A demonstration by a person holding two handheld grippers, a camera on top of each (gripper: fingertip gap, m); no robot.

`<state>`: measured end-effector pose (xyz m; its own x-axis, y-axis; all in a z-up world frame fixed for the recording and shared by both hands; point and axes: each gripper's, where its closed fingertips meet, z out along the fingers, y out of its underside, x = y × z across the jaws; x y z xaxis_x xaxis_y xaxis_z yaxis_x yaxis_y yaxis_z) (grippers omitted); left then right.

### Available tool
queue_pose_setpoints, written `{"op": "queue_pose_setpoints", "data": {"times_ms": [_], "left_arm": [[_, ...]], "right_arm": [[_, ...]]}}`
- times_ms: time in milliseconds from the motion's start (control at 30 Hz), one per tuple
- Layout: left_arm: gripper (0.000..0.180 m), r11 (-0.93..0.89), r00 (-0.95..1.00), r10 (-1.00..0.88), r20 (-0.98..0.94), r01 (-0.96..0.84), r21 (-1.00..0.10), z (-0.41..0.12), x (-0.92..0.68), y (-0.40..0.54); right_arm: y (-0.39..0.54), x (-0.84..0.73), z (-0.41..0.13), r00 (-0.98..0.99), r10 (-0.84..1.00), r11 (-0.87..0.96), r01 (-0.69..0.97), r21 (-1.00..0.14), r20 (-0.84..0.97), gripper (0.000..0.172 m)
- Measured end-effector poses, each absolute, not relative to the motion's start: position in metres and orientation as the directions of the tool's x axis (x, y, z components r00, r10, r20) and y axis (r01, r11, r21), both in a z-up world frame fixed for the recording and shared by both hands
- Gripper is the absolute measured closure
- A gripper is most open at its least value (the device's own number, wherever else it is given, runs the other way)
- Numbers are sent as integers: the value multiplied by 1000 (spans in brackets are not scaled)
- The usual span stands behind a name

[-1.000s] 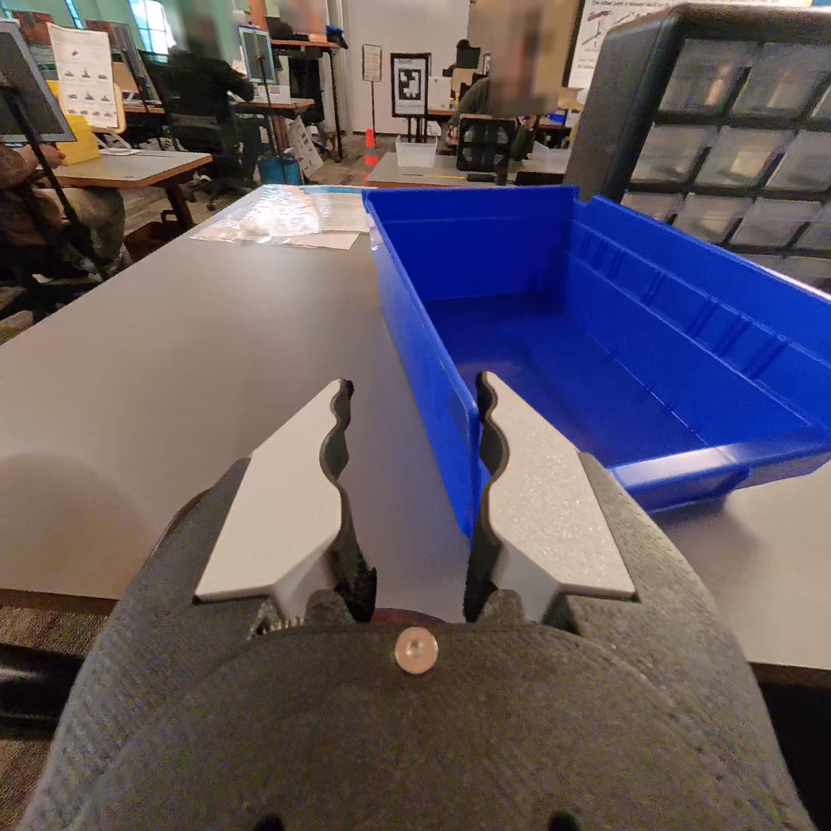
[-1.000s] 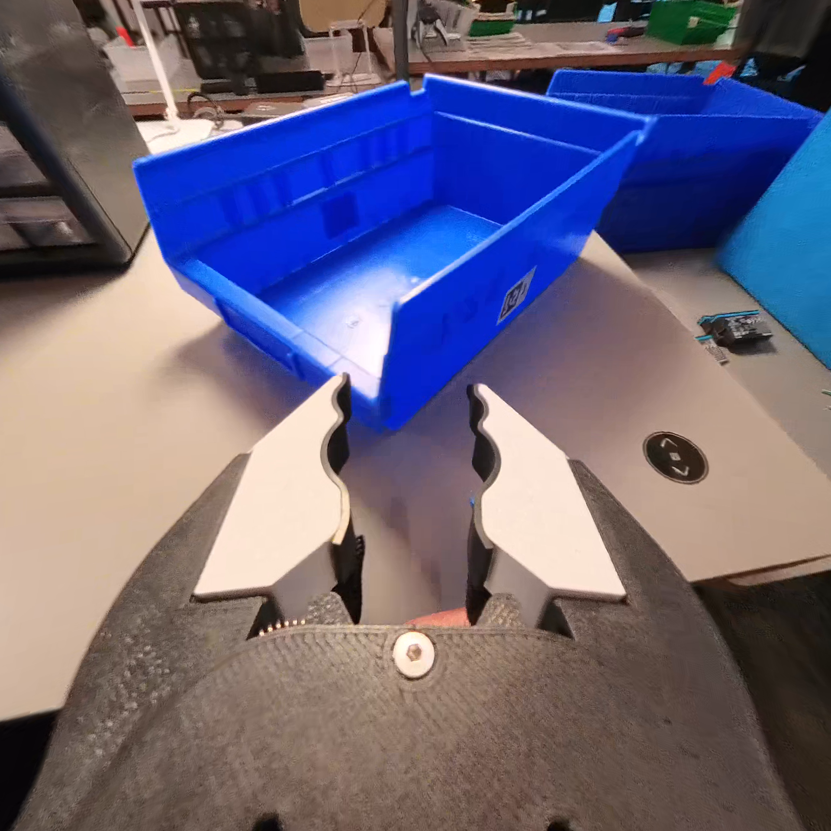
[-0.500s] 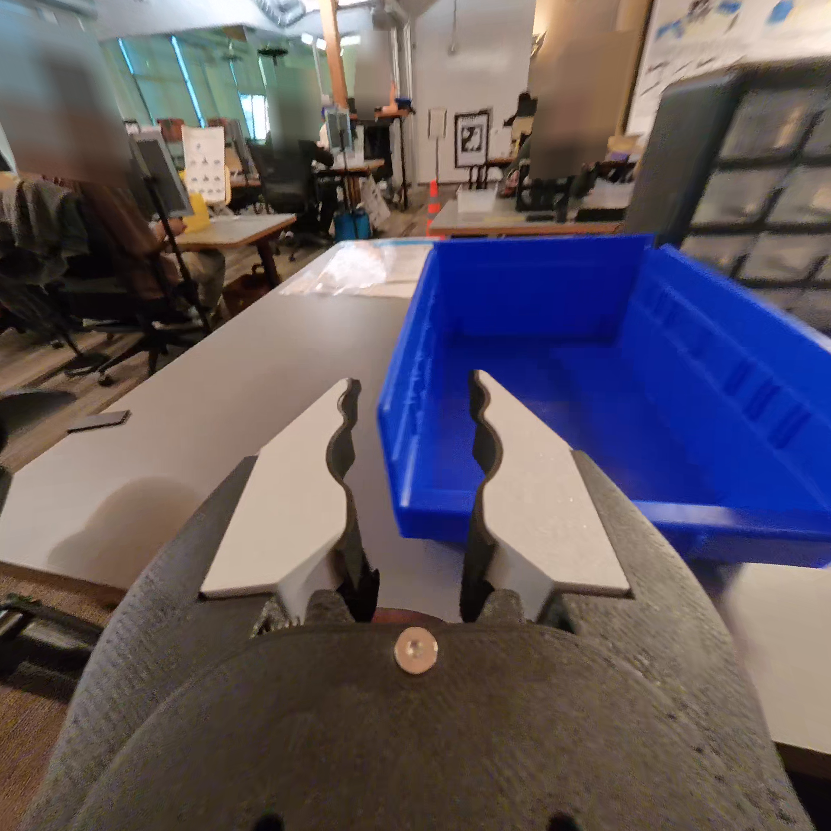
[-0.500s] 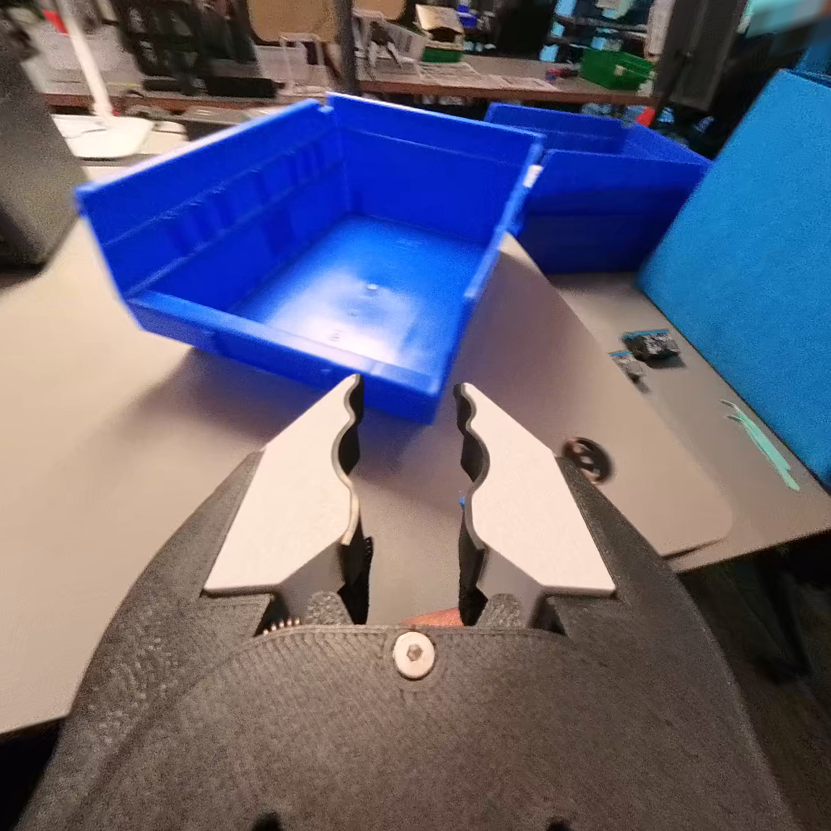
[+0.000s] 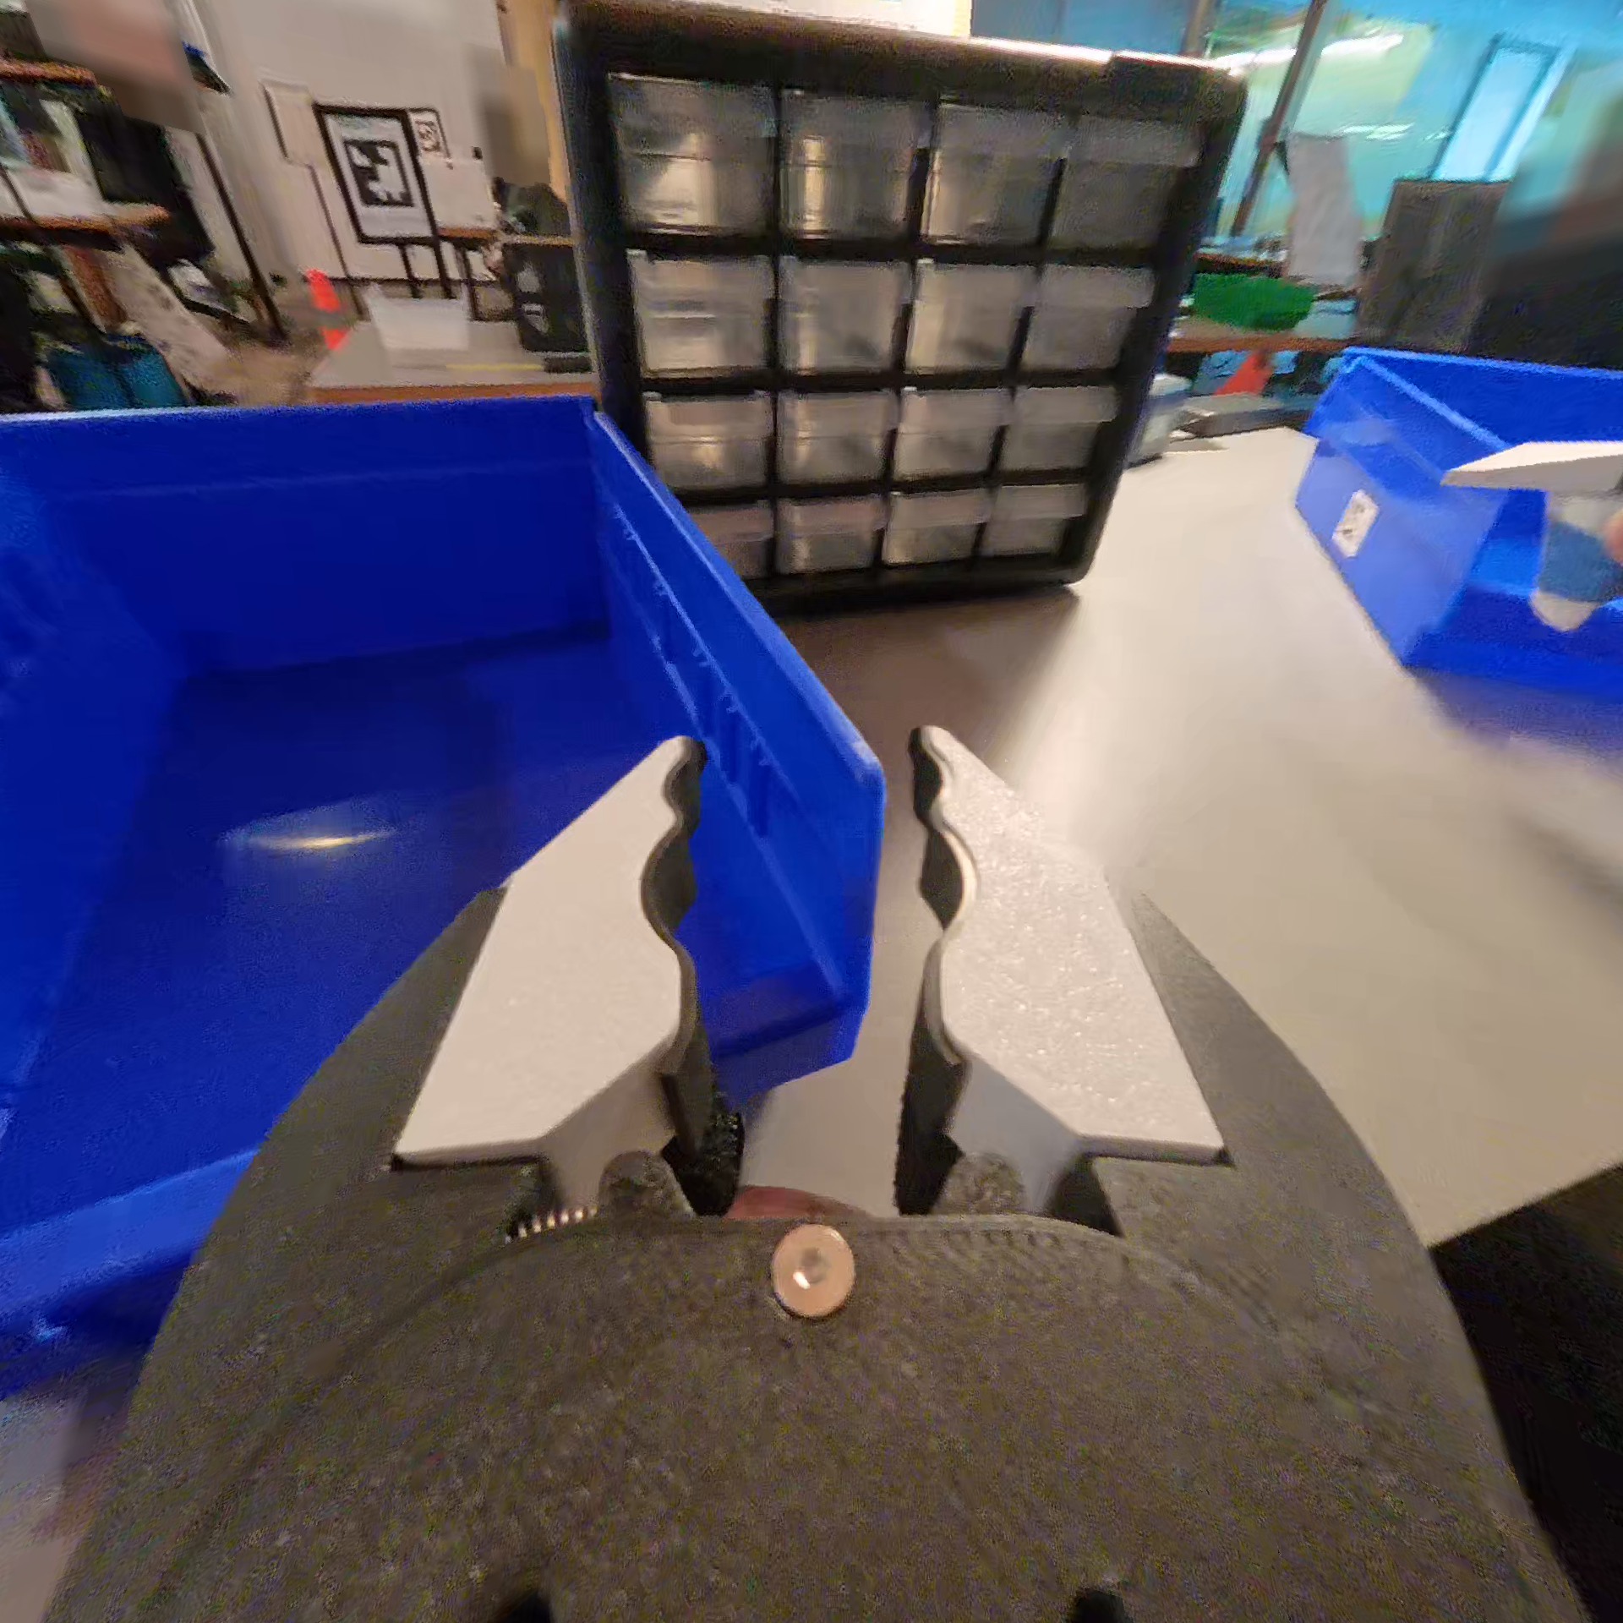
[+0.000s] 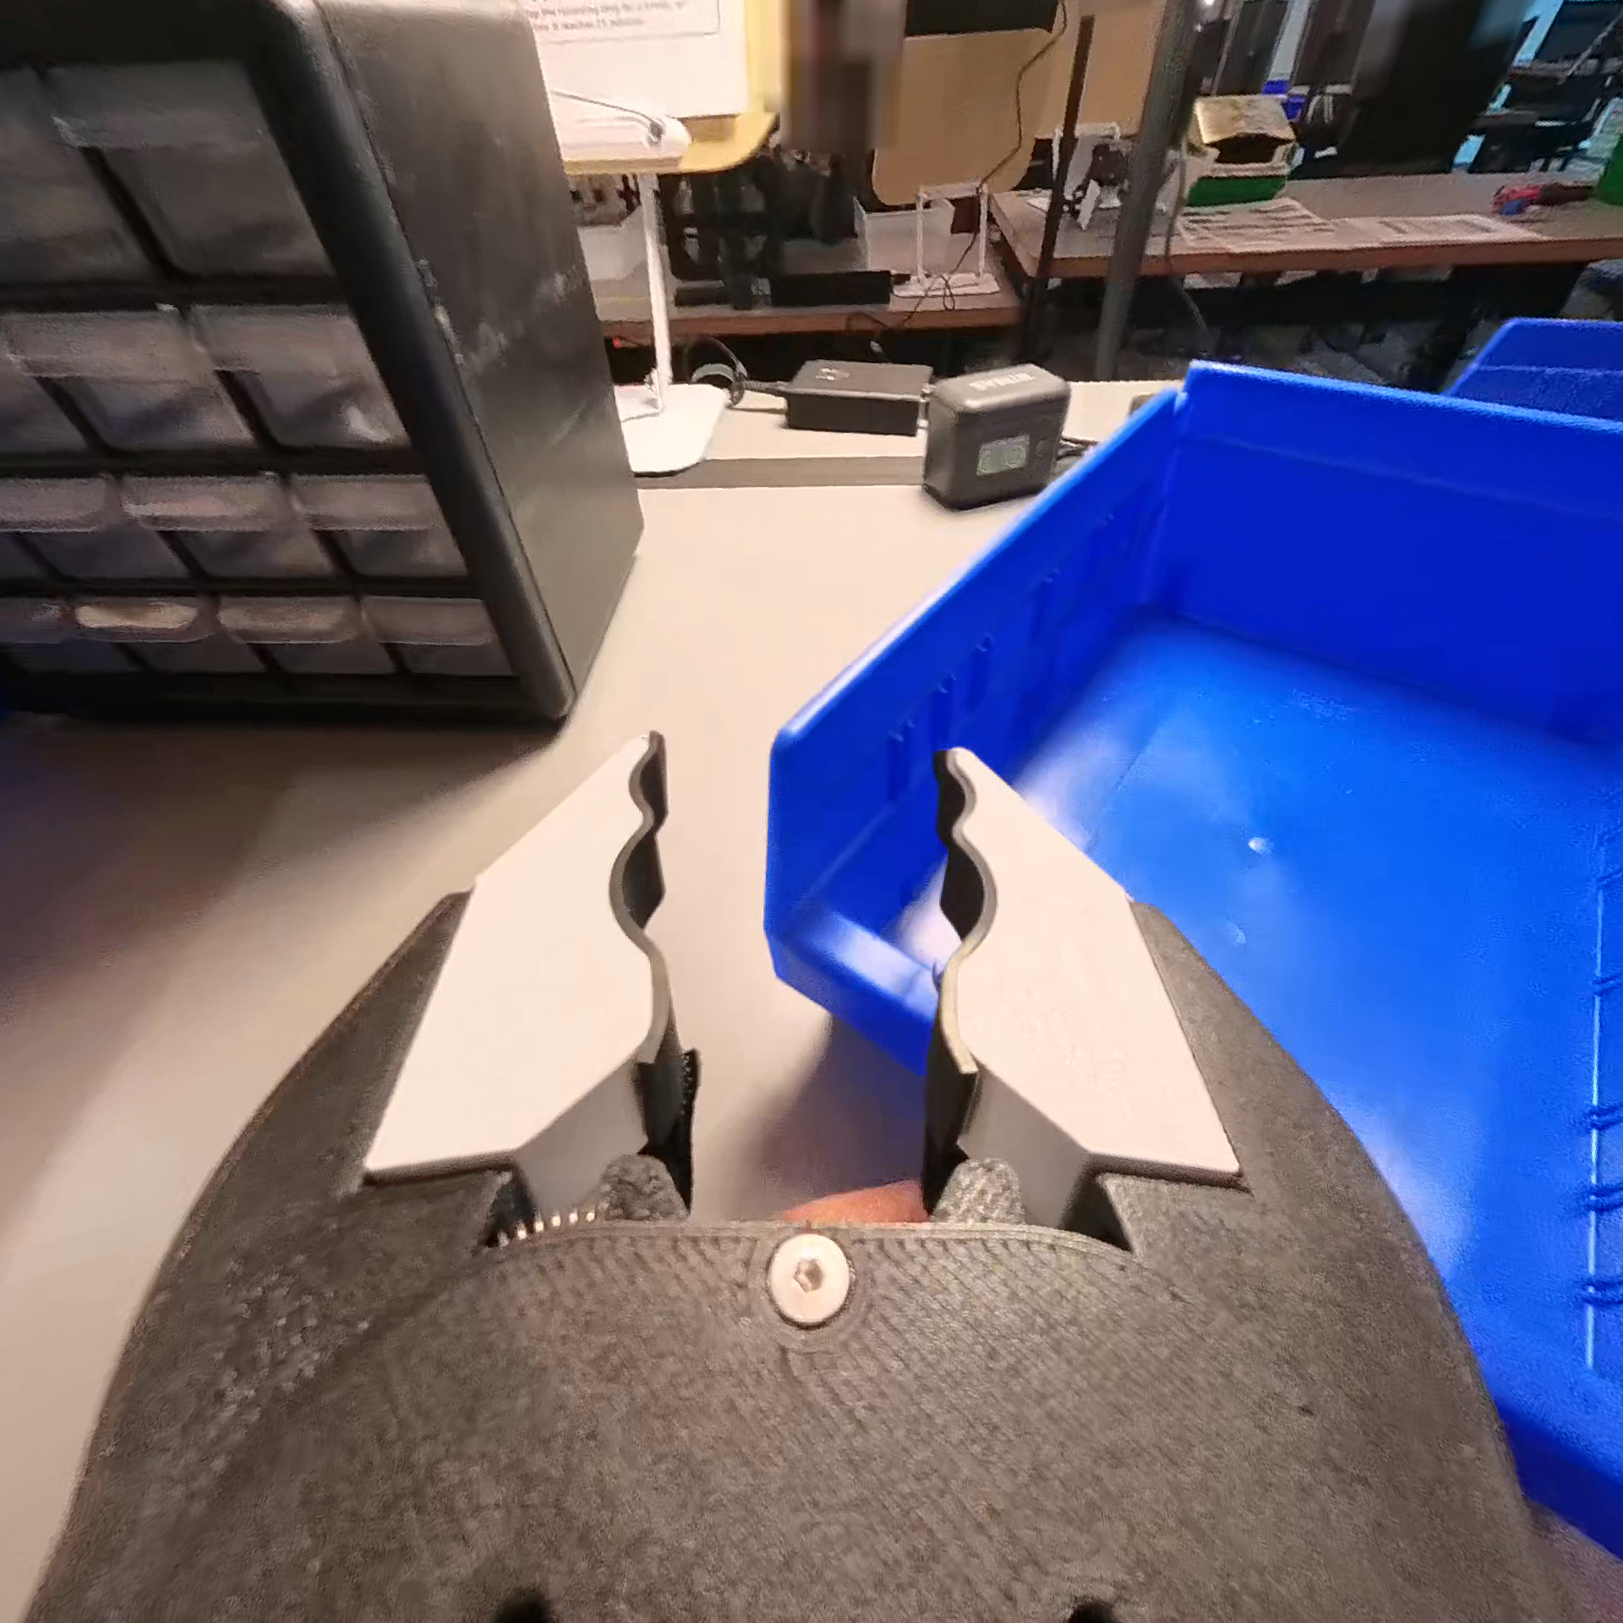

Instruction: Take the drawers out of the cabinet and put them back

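Cabinet (image 5: 887, 325) upright, drawer fronts face cams | L tool (image 5: 808, 764) open, empty | R tool (image 6: 799, 764) open, empty

My left gripper (image 5: 808, 764) has matt pale-grey plastic fingers (image 5: 1036, 984) with a fine grainy face, set in a rough, layered black printed body fixed by a shiny metal screw (image 5: 812, 1270). The glossy blue moulded plastic bin (image 5: 351, 790) reflects light off its smooth floor. I see a smooth matt grey desk (image 5: 1229, 834) and a black plastic cabinet (image 5: 887, 316) with cloudy translucent plastic drawers (image 5: 843, 167).
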<state>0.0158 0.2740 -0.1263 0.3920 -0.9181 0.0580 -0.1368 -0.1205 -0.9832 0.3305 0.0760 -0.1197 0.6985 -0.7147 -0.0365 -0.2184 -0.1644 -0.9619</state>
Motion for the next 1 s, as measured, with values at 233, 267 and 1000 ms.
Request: {"op": "queue_pose_setpoints", "data": {"times_ms": [233, 267, 1000], "left_arm": [[167, -111, 431, -901, 45, -129, -985, -127, 10, 294], [169, -101, 456, -889, 30, -131, -986, -127, 6, 300], [177, -87, 686, -725, -61, -179, -980, -127, -66, 427]], "right_arm": [[68, 336, -129, 705, -704, -142, -258, -956, -86, 147], [64, 334, -129, 702, -709, -143, -248, -958, -75, 153], [-44, 336, -127, 581, -810, -234, -186, -954, 85, 168]]}}
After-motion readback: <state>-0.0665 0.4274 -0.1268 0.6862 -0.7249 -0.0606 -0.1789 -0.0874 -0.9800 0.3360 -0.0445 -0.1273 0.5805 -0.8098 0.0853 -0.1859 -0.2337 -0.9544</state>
